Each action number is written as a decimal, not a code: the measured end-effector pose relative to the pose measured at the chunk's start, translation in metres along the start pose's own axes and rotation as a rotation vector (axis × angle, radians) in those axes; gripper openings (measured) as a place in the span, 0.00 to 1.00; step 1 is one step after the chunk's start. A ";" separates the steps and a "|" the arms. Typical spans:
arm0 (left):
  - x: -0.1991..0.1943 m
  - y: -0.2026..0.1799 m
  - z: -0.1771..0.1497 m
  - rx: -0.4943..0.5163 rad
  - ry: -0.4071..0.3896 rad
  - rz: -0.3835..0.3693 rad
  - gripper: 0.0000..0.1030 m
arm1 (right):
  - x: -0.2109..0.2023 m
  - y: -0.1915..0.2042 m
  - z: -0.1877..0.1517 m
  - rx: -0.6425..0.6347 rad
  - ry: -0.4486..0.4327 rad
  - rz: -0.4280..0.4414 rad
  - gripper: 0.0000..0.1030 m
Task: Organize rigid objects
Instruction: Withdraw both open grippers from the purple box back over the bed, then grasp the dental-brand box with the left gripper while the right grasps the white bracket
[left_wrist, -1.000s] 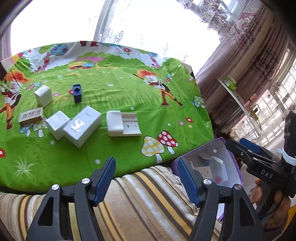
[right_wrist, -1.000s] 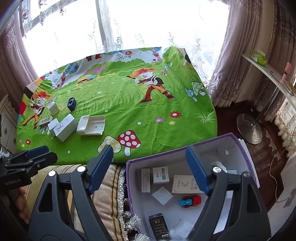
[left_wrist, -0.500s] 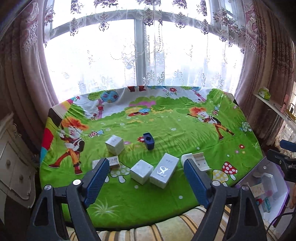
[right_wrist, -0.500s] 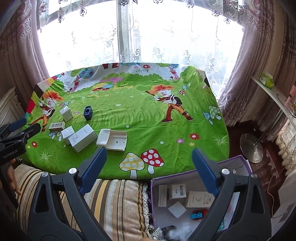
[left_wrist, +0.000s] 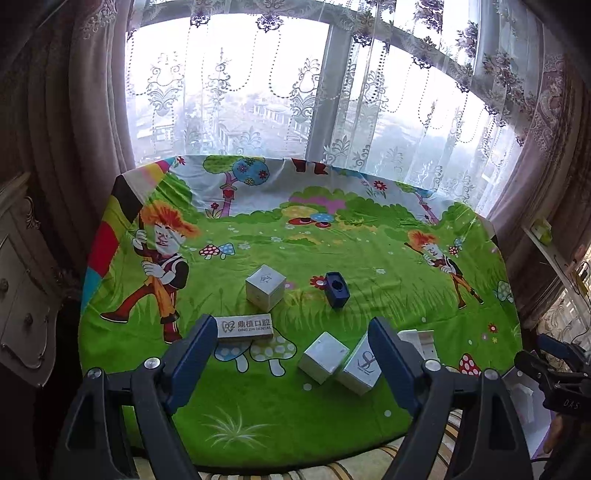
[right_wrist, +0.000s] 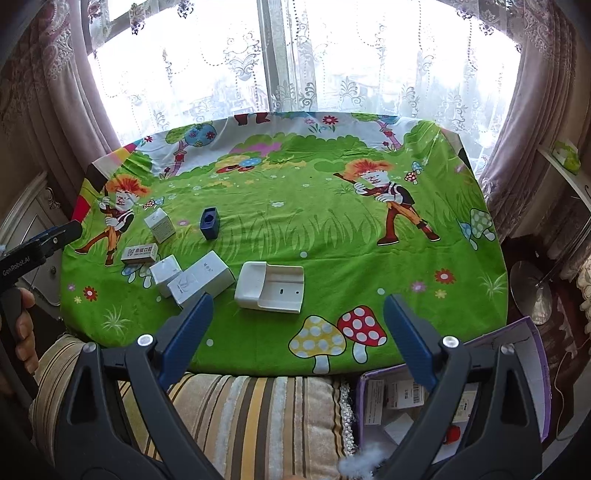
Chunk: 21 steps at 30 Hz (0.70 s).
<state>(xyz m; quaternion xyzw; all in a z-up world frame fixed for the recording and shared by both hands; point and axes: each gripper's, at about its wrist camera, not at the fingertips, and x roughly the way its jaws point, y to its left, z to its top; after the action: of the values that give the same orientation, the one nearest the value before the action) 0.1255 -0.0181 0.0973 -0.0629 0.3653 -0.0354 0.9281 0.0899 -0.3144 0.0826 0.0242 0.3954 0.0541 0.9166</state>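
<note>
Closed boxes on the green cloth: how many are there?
4: a white cube farthest back, a flat lettered box in front of it, a small white box touching a longer one. More may lie hidden.

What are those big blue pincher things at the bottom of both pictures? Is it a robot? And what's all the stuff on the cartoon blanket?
It's no robot. A person holds a pincher tool in each hand, and a tiny camera rides on each tool, looking out between its two fingers. One picture comes from the left gripper, the other from the right gripper. Both stand open and hold nothing.

On the green cartoon cloth lie small boxes: a white cube box, a flat box with printed letters, a small white box touching a longer white box, a dark blue box and an open white tray. Beside the striped cushion sits a purple bin with things already inside.

In the right picture's left edge you can see the person's hand holding the other tool.
</note>
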 end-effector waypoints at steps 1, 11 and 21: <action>0.004 0.005 0.002 -0.011 0.006 0.004 0.82 | 0.005 0.003 0.001 -0.006 0.009 -0.002 0.92; 0.056 0.047 0.022 -0.131 0.090 0.027 0.82 | 0.055 0.027 0.007 -0.035 0.123 0.042 0.92; 0.132 0.058 0.004 -0.160 0.247 0.053 0.82 | 0.108 0.044 0.006 -0.088 0.188 0.025 0.92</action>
<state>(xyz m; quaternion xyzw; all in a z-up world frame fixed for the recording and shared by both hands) 0.2260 0.0248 0.0031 -0.1220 0.4799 0.0108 0.8687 0.1648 -0.2583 0.0127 -0.0161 0.4768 0.0850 0.8748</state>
